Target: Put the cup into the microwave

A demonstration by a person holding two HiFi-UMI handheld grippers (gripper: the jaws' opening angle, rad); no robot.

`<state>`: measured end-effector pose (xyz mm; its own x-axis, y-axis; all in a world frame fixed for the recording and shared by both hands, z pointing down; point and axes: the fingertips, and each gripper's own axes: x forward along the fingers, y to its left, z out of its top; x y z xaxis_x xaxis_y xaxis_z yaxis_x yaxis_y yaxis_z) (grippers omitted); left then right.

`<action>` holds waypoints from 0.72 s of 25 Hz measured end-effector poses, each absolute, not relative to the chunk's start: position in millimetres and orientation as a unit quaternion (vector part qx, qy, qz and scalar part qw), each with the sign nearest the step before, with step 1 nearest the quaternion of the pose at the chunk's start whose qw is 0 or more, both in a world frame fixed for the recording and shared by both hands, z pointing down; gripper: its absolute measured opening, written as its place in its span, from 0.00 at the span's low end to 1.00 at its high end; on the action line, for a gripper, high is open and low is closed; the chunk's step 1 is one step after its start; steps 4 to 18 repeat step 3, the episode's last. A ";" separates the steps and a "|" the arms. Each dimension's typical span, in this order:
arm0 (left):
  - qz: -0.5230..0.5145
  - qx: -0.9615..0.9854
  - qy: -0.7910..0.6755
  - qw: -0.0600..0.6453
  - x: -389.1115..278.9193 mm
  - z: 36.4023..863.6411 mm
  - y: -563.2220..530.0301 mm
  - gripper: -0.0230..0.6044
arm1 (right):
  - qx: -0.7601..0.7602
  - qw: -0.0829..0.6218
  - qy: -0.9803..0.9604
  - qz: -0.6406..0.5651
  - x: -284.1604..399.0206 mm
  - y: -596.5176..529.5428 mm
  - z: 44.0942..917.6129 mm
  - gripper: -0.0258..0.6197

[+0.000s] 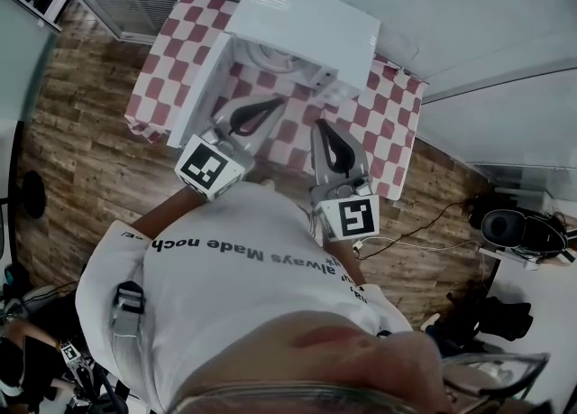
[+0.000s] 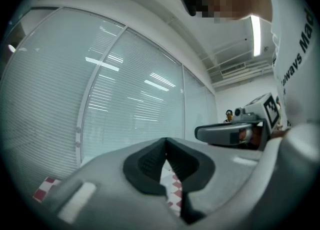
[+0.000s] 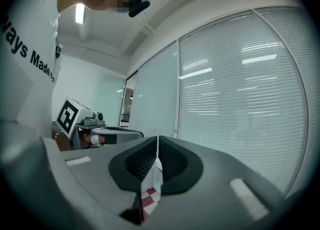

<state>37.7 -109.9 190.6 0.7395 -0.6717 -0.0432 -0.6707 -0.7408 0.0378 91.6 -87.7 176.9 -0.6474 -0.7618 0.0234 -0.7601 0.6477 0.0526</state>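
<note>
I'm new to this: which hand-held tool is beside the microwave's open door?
The left tool, right by the swung-out white door; the right tool sits farther off, before the microwave's other corner.

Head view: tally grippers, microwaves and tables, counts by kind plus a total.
Grippers: 2, left gripper and right gripper
Microwave: 1
Table: 1
Total: 4
</note>
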 end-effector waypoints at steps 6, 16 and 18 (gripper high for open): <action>-0.035 0.932 -0.361 0.012 40.7 188.9 -109.8 0.04 | 0.410 0.036 -0.911 -0.021 93.9 -85.7 184.3 0.06; -0.035 0.932 -0.361 0.012 40.7 188.9 -109.8 0.04 | 0.410 0.036 -0.911 -0.021 93.9 -85.7 184.3 0.06; -0.035 0.932 -0.361 0.012 40.7 188.9 -109.8 0.04 | 0.410 0.036 -0.911 -0.021 93.9 -85.7 184.3 0.06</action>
